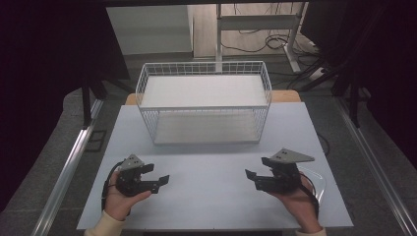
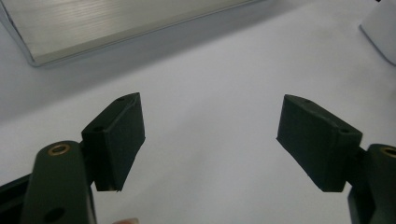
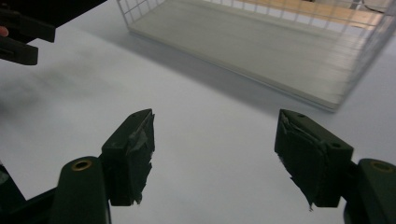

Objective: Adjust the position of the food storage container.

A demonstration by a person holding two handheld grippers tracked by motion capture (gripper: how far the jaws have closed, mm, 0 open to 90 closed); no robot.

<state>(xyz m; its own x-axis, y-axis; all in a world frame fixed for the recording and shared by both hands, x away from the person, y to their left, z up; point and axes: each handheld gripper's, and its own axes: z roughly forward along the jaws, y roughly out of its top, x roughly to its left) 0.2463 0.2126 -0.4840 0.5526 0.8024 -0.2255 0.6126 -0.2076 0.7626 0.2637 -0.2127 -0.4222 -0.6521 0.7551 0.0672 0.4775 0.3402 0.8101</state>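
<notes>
A white wire basket (image 1: 204, 101) with a flat white floor stands at the far middle of the pale table (image 1: 211, 201), with nothing in it. My left gripper (image 1: 158, 174) rests in a hand at the front left, its jaws pointing right and apart. My right gripper (image 1: 255, 168) sits in the other hand at the front right, jaws pointing left and apart. In the left gripper view the gripper (image 2: 210, 116) is open over bare tabletop. In the right gripper view the gripper (image 3: 215, 135) is open too, its pads (image 3: 135, 149) worn, the basket (image 3: 261, 42) ahead.
The table's front edge runs just below both hands. Beyond the table lie a grey floor, metal rails and cables. The left gripper (image 3: 21, 32) appears at the top left of the right gripper view. A white rounded edge (image 2: 383, 28) shows at the left gripper view's top right.
</notes>
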